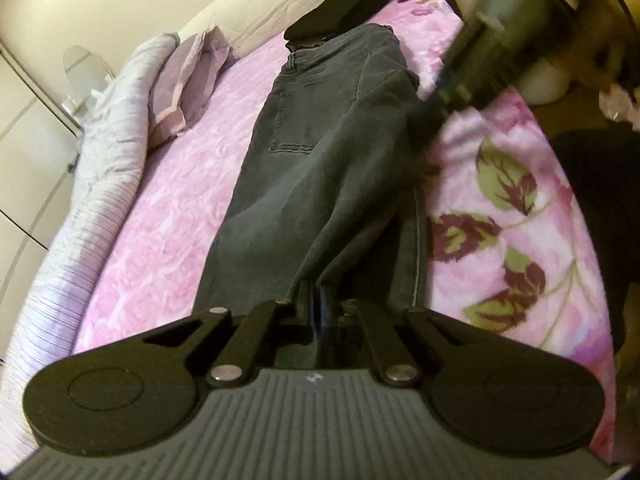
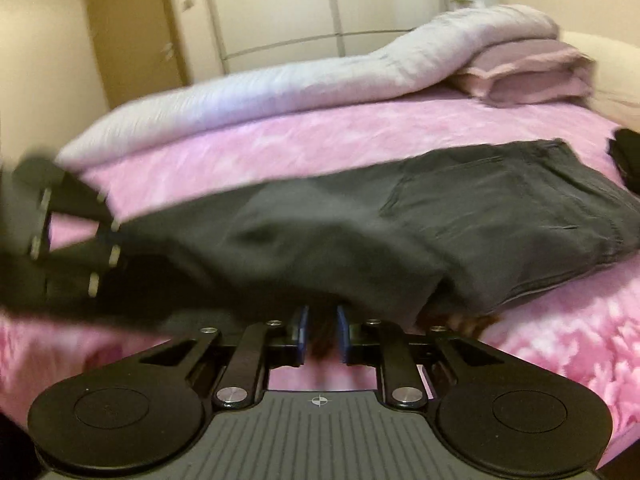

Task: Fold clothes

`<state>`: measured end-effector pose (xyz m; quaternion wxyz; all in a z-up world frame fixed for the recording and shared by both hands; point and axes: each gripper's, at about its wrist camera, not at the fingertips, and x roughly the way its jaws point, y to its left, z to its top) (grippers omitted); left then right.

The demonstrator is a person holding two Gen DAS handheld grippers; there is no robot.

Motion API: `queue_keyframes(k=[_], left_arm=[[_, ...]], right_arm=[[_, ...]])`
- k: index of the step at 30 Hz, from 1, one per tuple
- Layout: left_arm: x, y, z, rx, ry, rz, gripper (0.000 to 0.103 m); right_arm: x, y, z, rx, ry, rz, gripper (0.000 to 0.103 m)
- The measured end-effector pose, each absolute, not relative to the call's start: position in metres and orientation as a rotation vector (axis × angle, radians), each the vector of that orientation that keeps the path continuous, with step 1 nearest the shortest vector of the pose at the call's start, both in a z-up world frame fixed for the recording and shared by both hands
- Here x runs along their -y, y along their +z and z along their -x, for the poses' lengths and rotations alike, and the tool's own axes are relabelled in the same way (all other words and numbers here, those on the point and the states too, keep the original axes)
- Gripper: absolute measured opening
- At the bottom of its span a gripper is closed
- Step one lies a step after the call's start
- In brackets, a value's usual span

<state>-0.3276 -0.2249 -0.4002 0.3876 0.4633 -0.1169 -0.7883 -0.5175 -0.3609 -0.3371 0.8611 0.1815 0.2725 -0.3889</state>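
Dark grey jeans (image 1: pixel 320 140) lie lengthwise on the pink floral blanket (image 1: pixel 168 200), folded leg on leg, back pocket up. My left gripper (image 1: pixel 320 304) is shut on the leg end, which rises off the bed to its fingers. In the right wrist view the jeans (image 2: pixel 460 216) stretch across the bed, and the left gripper (image 2: pixel 104 240) shows blurred at the far left, on the leg end. My right gripper (image 2: pixel 320 330) is open, blue pads apart, at the near long edge of the jeans. The cloth hangs over its fingertips. It appears blurred as the right gripper (image 1: pixel 428 148) in the left wrist view.
A black garment (image 1: pixel 348 4) lies past the waistband near the headboard. A rolled pale duvet (image 2: pixel 280 92) and pink pillows (image 2: pixel 532 72) line the far side of the bed. Behind them are a wardrobe (image 2: pixel 300 8) and a door (image 2: pixel 132 28). Dark clothing (image 1: pixel 600 200) fills the right edge.
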Motion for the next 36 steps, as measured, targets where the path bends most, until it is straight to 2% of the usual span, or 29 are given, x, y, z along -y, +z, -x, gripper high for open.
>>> queue_keyframes(k=[1,2,5,7,8,9,11,13,16,19,23,29,31,36], left_arm=[[0.223,-0.404,0.332,0.336,-1.992,-1.185,0.008],[0.218,-0.41,0.337,0.397,-1.982,-1.2,0.014],[0.201,-0.433,0.357,0.642,-1.931,-1.247,0.049],[0.194,-0.448,0.37,0.811,-1.889,-1.288,0.044],[0.194,-0.452,0.375,0.852,-1.871,-1.31,0.032],[0.196,-0.454,0.379,0.874,-1.859,-1.326,0.016],[0.204,-0.443,0.379,0.795,-1.88,-1.298,0.009],[0.213,-0.426,0.372,0.686,-1.919,-1.234,0.008],[0.229,-0.395,0.355,0.462,-2.017,-1.137,0.007],[0.242,-0.375,0.34,0.279,-2.094,-1.057,0.007],[0.252,-0.36,0.328,0.146,-2.134,-0.981,0.006],[0.248,-0.362,0.332,0.281,-2.082,-1.034,0.006],[0.243,-0.374,0.337,0.359,-2.082,-1.081,0.007],[0.218,-0.402,0.35,0.488,-2.119,-1.147,0.011]], right_arm=[[0.361,-0.334,0.519,-0.564,-0.823,-0.385,0.017],[0.361,-0.332,0.521,-0.557,-0.83,-0.389,0.017],[0.361,-0.323,0.527,-0.535,-0.85,-0.4,0.017],[0.361,-0.318,0.531,-0.521,-0.864,-0.408,0.018],[0.361,-0.315,0.533,-0.513,-0.87,-0.412,0.024],[0.356,-0.318,0.528,-0.527,-0.878,-0.386,0.03],[0.339,-0.327,0.513,-0.559,-0.875,-0.276,0.07],[0.322,-0.336,0.497,-0.589,-0.87,-0.164,0.078],[0.314,-0.351,0.474,-0.634,-0.927,-0.017,0.079],[0.322,-0.356,0.459,-0.6,-1.002,0.037,0.08],[0.334,-0.369,0.443,-0.621,-1.098,0.165,0.08],[0.355,-0.398,0.428,-0.764,-1.223,0.456,0.08],[0.353,-0.39,0.449,-0.774,-1.246,0.511,0.08],[0.345,-0.372,0.474,-0.939,-1.135,0.552,0.08]])
